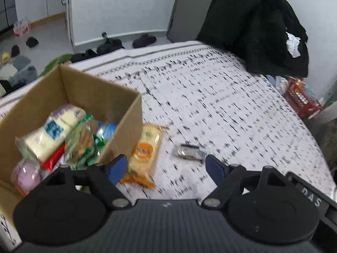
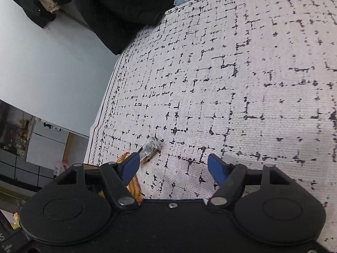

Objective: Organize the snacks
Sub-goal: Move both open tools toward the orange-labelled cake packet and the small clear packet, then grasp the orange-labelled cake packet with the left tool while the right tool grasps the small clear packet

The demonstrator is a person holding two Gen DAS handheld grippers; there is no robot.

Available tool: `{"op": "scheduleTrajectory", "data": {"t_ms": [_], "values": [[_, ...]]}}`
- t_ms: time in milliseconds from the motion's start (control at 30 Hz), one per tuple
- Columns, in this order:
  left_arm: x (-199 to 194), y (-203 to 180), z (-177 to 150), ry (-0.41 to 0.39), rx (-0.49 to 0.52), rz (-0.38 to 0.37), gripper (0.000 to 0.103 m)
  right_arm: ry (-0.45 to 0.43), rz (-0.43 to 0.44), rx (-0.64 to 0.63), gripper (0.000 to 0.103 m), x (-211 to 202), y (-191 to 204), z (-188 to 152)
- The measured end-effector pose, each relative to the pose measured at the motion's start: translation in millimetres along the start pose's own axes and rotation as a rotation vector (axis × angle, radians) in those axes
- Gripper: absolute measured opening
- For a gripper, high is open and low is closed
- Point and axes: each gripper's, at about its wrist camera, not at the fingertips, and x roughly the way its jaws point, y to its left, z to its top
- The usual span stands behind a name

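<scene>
An open cardboard box (image 1: pixel 94 90) stands at the left of the table and holds several snack packets, among them a pale yellow one (image 1: pixel 52 132) and a green one (image 1: pixel 82 145). An orange and yellow packet (image 1: pixel 145 151) lies on the cloth against the box's right wall. A small silver wrapped snack (image 1: pixel 189 151) lies to its right. My left gripper (image 1: pixel 166 168) hovers open just in front of both, with nothing between its blue fingers. My right gripper (image 2: pixel 174 167) is open over bare cloth. The silver snack (image 2: pixel 150 148) and the orange packet (image 2: pixel 133 186) sit by its left finger.
The round table wears a white cloth with a black pattern (image 1: pixel 210 105). A chair draped with a black coat (image 1: pixel 252 27) stands at the far edge. An orange crate (image 1: pixel 301 99) sits beyond the right edge. Shoes (image 1: pixel 144 40) and clothes lie on the floor.
</scene>
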Motion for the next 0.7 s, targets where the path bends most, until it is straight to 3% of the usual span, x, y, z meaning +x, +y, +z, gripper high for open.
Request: {"op": "scheduleTrajectory", "data": {"t_ms": [367, 700], "values": [[21.5, -4.0, 8.7, -0.036, 0.075, 0.116, 0.082, 0.030, 0.016, -0.005, 0.070, 22.8, 2.2, 1.6], [36.2, -20.0, 0.7, -0.045, 0.157, 0.183, 0.082, 0.021, 0.033, 0.029, 0.060, 38.2, 1.9, 3.0]]}}
